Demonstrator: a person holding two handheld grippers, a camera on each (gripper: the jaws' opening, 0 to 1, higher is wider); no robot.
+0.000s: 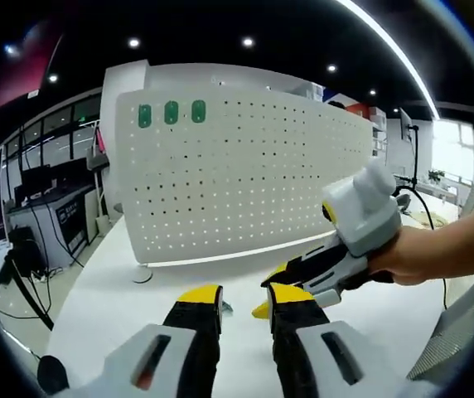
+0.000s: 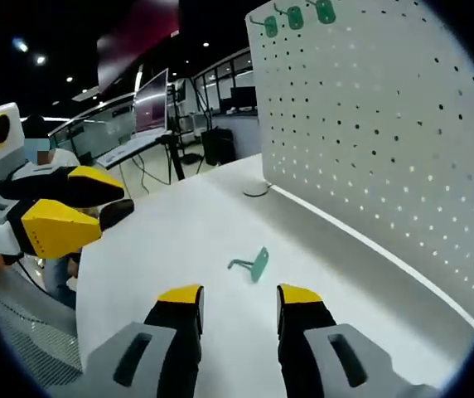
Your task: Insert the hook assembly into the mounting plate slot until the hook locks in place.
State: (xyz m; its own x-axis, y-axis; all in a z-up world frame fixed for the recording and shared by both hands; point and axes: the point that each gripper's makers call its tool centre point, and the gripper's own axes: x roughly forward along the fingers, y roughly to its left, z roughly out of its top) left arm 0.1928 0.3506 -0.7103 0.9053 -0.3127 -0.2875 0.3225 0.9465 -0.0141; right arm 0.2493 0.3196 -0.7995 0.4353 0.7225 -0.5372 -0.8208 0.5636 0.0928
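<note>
In the right gripper view, the right hand-held gripper (image 2: 239, 300) rises from six o'clock, its two yellow-tipped jaws standing apart with bare white surface (image 2: 171, 240) between them; it is released and holds nothing. Just beyond the jaw tips, toward twelve o'clock, the green hook assembly (image 2: 253, 264) lies on the surface, clear of both jaws. At nine o'clock the left hand-held gripper (image 2: 63, 207) reaches in, its yellow jaws pointing toward three o'clock with a gap between them, nothing held. Farther off, from one to four o'clock, the white perforated mounting plate (image 2: 386, 133) stands upright on the surface, and three green hooks (image 2: 297, 16) hang in a row near its top edge at twelve o'clock.

In the left gripper view, the left hand-held gripper (image 1: 245, 300) comes up from six o'clock with jaws apart, released; a small pale-green piece shows low between them, too small to name. At three o'clock a person's hand (image 1: 423, 253) grips the right hand-held gripper (image 1: 280, 278), forearm stretching in from the edge, its black-and-yellow jaws aimed toward eight o'clock over the surface (image 1: 113, 290). Beyond, the mounting plate (image 1: 245, 174) stands across the middle, the three green hooks (image 1: 171, 112) at its eleven o'clock corner. Desks and monitors (image 1: 46, 199) sit at nine o'clock.
</note>
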